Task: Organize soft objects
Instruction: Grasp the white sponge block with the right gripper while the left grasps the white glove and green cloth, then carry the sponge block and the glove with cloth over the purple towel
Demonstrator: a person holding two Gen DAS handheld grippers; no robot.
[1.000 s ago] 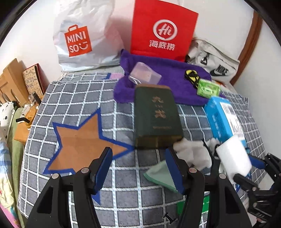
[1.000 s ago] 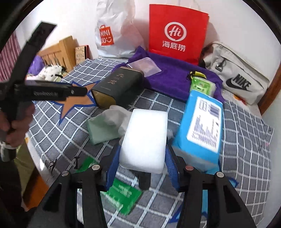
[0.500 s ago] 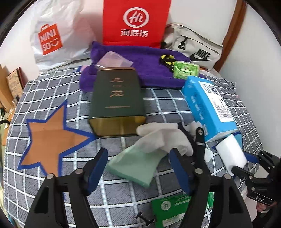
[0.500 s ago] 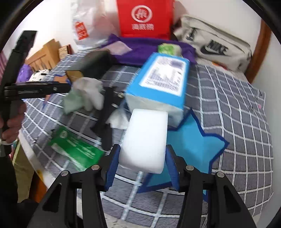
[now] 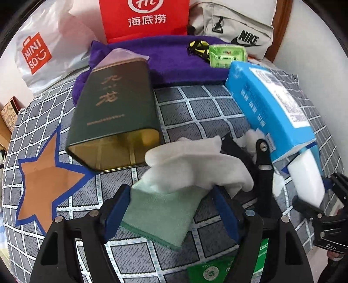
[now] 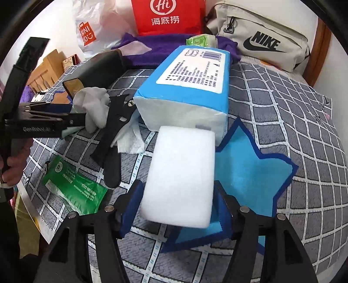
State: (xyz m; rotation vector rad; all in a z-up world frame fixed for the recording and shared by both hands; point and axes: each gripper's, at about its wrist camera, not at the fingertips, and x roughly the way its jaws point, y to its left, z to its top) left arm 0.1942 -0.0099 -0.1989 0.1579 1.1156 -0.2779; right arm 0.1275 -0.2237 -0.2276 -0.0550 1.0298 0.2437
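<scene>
My left gripper (image 5: pixel 170 212) is open with its blue pads on either side of a folded mint green cloth (image 5: pixel 161 214) lying on the checked cover. A white glove (image 5: pixel 195 165) lies over the cloth's far end. My right gripper (image 6: pixel 178 206) is shut on a white sponge block (image 6: pixel 180 176) and holds it above a blue star patch (image 6: pixel 252 165). The sponge also shows at the right in the left wrist view (image 5: pixel 308 178). A blue tissue pack (image 6: pixel 189 85) lies just beyond the sponge.
A dark green tin (image 5: pixel 115 113) lies beside an orange star patch (image 5: pixel 45 176). A purple towel (image 5: pixel 174 61), red bag (image 5: pixel 143 19), Miniso bag (image 5: pixel 43 50) and Nike bag (image 6: pixel 261 41) are at the back. A green packet (image 6: pixel 74 187) and black tool (image 6: pixel 115 132) lie near the front.
My left gripper moved forward and down so its pads now flank the green cloth. My right gripper carried the sponge right, over the blue star patch, and lower.
</scene>
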